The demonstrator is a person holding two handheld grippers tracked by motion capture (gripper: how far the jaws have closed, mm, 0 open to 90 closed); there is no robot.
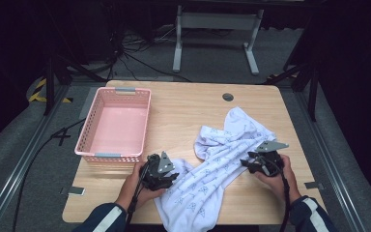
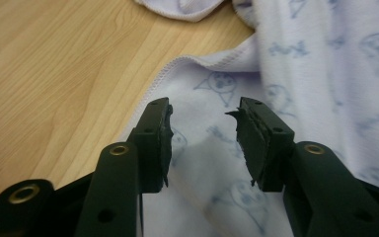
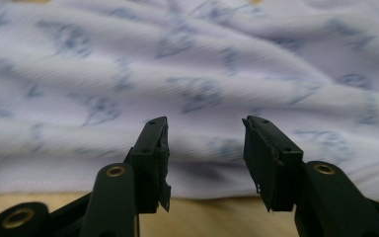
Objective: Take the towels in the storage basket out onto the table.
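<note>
A white cloth [image 1: 222, 154] printed with small blue figures lies crumpled across the right half of the wooden table [image 1: 188, 106]. My left gripper [image 1: 174, 176] sits at the cloth's near-left hem, pointing right. In the left gripper view the left gripper [image 2: 202, 116] is open, its jaws apart over the cloth [image 2: 316, 74] just inside the stitched hem, with nothing pinched. My right gripper [image 1: 245, 163] is at the cloth's right edge, pointing left. The right gripper view shows the right gripper [image 3: 205, 131] open, facing folds of cloth [image 3: 187, 64] just past the jaw tips, nothing between the pads.
An empty pink plastic basket [image 1: 88, 126] stands at the table's left side, beyond my left hand. A round grommet [image 1: 228, 96] sits near the far edge. Bare wood lies between basket and cloth. Table legs and cables are on the floor behind.
</note>
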